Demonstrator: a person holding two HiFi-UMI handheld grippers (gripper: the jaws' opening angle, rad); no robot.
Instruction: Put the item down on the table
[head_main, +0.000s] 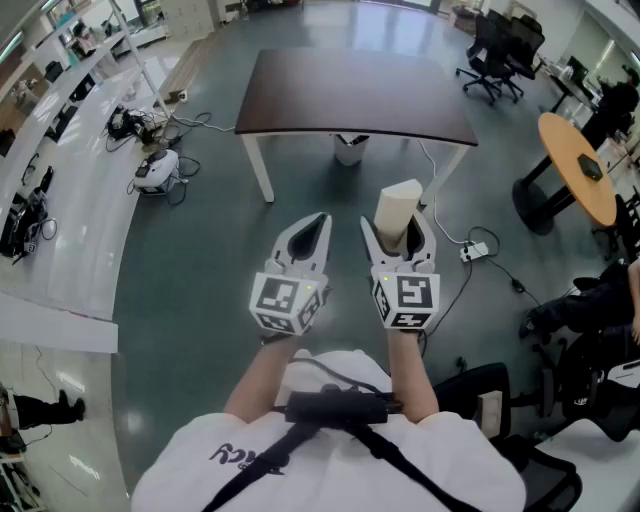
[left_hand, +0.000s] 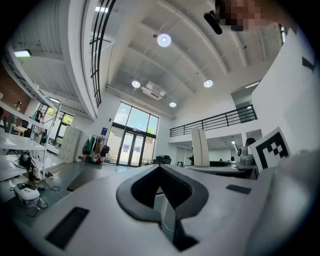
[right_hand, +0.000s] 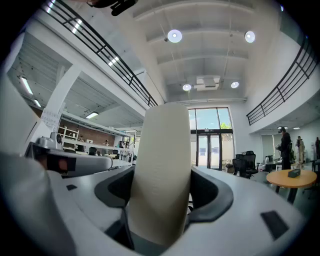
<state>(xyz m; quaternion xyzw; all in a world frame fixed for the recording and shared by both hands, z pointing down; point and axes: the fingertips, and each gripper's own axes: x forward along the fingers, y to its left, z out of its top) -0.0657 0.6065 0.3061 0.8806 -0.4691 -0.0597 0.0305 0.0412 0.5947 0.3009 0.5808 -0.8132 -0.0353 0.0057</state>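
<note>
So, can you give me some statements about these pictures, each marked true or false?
1. The right gripper holds a cream block. True.
2. The left gripper holds a block too. False: its jaws are together with nothing between them.
3. The block stands on the dark table. False: the right gripper holds it in the air, short of that table.
4. A round table with a black thing on it stands at the right. True.
</note>
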